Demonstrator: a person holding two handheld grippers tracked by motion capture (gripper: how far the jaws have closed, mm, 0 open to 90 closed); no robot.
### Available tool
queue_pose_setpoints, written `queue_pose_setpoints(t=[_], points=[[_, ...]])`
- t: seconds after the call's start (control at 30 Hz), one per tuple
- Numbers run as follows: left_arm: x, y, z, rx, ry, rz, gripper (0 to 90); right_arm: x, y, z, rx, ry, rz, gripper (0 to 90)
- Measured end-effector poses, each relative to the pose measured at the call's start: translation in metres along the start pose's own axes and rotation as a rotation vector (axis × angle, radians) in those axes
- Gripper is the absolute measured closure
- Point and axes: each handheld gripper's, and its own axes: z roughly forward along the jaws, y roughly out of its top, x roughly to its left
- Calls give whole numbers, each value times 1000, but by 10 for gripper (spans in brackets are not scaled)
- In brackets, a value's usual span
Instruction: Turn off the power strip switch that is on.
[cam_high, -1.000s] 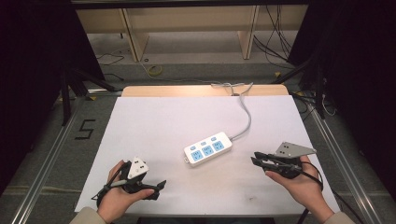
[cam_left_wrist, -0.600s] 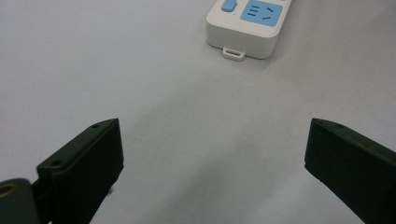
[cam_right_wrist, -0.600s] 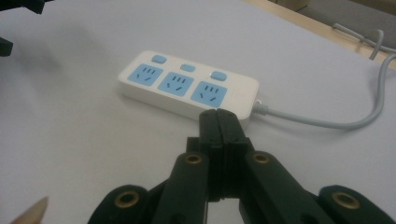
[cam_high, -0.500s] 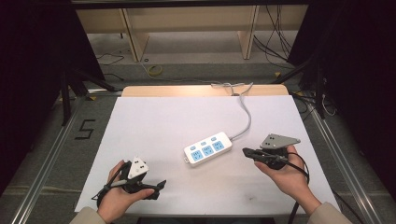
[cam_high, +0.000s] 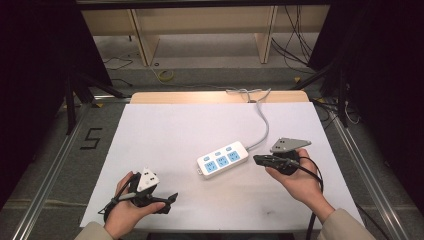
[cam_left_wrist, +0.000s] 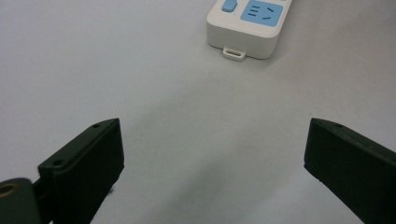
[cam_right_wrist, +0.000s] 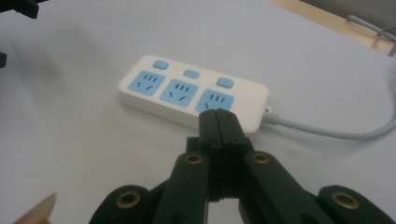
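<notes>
Fingers of the right gripper (cam_right_wrist: 218, 122) were pressed together with nothing between them, their tips just short of the white power strip (cam_high: 223, 159), which lay near the centre of the white surface (cam_high: 165, 135). On the left gripper (cam_left_wrist: 212, 163), the fingers stood wide apart and empty, low at about seven o'clock on the surface, aimed at the strip's near end. Its grey cord (cam_high: 262, 125) ran off toward twelve o'clock.

One power strip (cam_high: 223, 159): three sockets, three buttons; two grippers; perhaps one cable.
</notes>
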Motion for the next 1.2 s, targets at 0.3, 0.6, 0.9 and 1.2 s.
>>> queue_pose_setpoints(t=[0.3, 0.6, 0.9, 1.2], points=[[1, 0, -1, -1, 1, -2, 48, -1, 13, 11, 27, -2, -7, 900], [1, 0, -1, -4, 1, 1, 48, -2, 21, 21, 56, 1, -6, 900], [1, 0, -1, -2, 2, 0, 49, -3, 31, 28, 67, 3, -7, 900], [1, 0, -1, -3, 3, 1, 51, -1, 36, 36, 85, 9, -13, 900]])
